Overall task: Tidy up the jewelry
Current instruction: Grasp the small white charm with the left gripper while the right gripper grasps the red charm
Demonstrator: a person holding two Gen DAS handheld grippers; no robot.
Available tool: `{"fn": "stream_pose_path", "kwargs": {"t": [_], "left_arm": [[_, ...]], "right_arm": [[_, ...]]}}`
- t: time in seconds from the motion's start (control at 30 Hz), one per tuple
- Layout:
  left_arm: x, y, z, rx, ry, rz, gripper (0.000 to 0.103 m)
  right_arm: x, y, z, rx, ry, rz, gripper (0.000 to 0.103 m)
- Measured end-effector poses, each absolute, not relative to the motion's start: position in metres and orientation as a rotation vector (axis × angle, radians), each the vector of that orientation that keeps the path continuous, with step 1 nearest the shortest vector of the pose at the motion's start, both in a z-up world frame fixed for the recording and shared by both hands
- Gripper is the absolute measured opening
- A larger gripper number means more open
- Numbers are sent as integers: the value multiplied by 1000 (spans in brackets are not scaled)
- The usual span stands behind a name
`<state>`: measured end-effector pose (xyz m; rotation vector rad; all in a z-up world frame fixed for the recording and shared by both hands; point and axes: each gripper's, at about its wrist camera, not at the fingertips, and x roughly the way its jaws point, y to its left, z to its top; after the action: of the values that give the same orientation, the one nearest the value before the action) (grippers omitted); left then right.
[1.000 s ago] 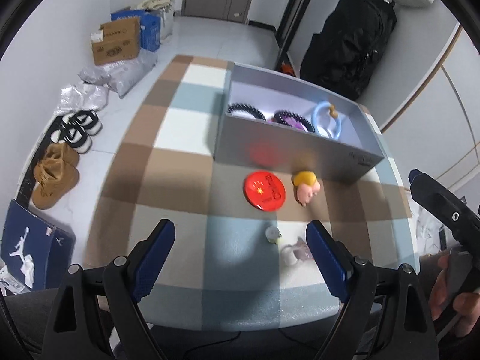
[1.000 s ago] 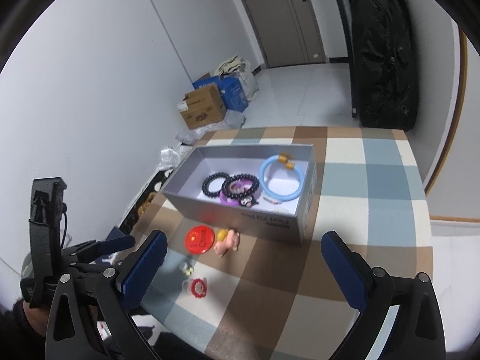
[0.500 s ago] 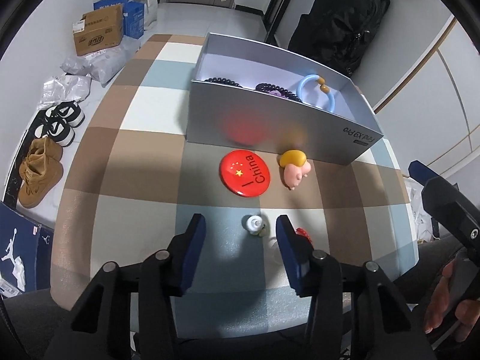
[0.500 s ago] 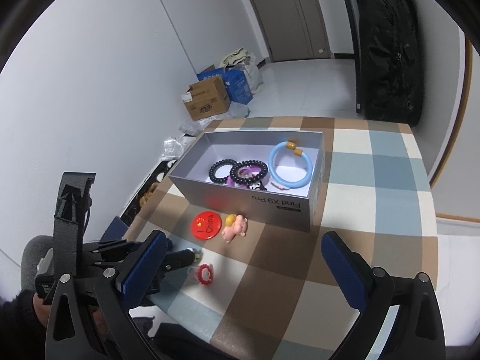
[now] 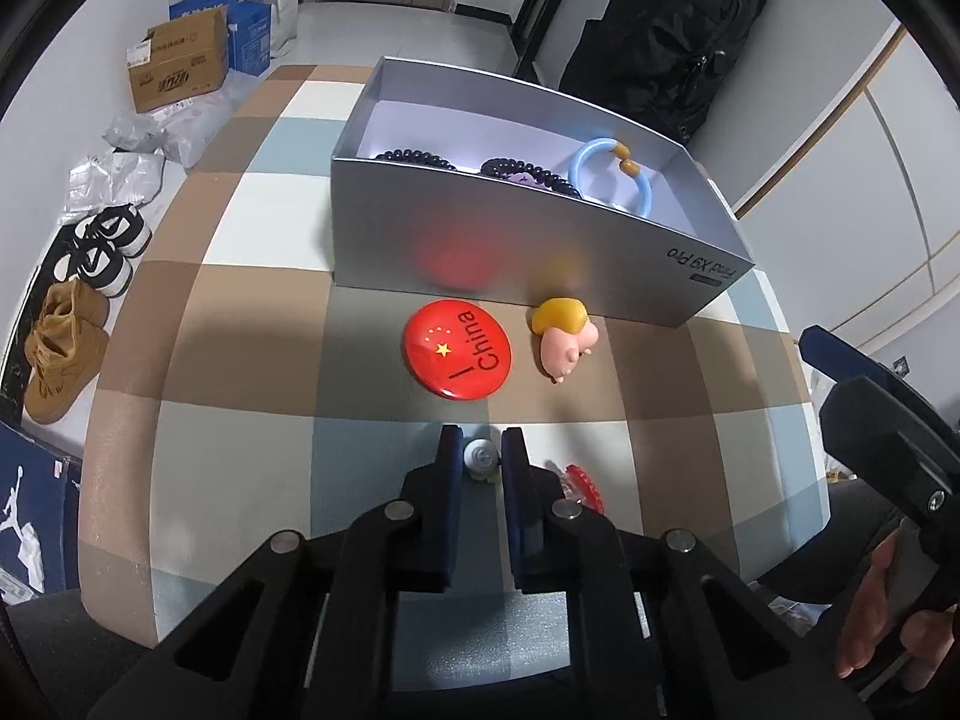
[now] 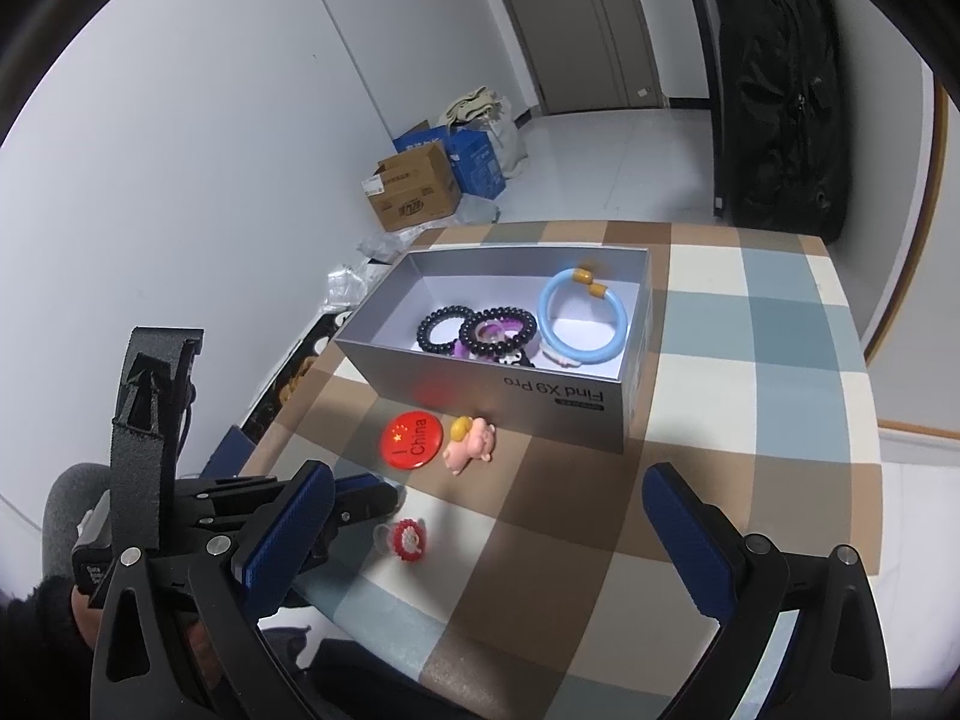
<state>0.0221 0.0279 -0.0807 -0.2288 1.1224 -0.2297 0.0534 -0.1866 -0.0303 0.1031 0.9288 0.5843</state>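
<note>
Between the two blue pads of the left tongs [image 5: 481, 450] sits a small pale round charm [image 5: 480, 455], low on the checked bench [image 5: 240, 276]; the jaws are closing on it, narrow now, the pads right at its sides (whether they already press it I cannot tell for sure). Just right of those tongs lies a red frilled ring [image 5: 585, 483], partly hidden by the right pad. Ahead of the tips lie a red "I China" badge [image 5: 457, 350] and, beside it, a pink pig figure [image 5: 563, 343], both just short of the grey box [image 5: 540, 252]. Inside the box rest dark bead bracelets [image 6: 480, 330] and a blue ring [image 6: 582, 318]. The right tongs [image 6: 492, 516] stand wide with nothing between them, the red frilled ring below their gap.
</note>
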Motion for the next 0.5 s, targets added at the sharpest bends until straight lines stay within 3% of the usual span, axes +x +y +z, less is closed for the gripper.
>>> {"fn": "stream_pose_path", "kwargs": {"t": [0.5], "left_arm": [[24,42,-67,-365,1081,-240,6]], "right_arm": [[56,-182,-43,108,999,599,103]]}}
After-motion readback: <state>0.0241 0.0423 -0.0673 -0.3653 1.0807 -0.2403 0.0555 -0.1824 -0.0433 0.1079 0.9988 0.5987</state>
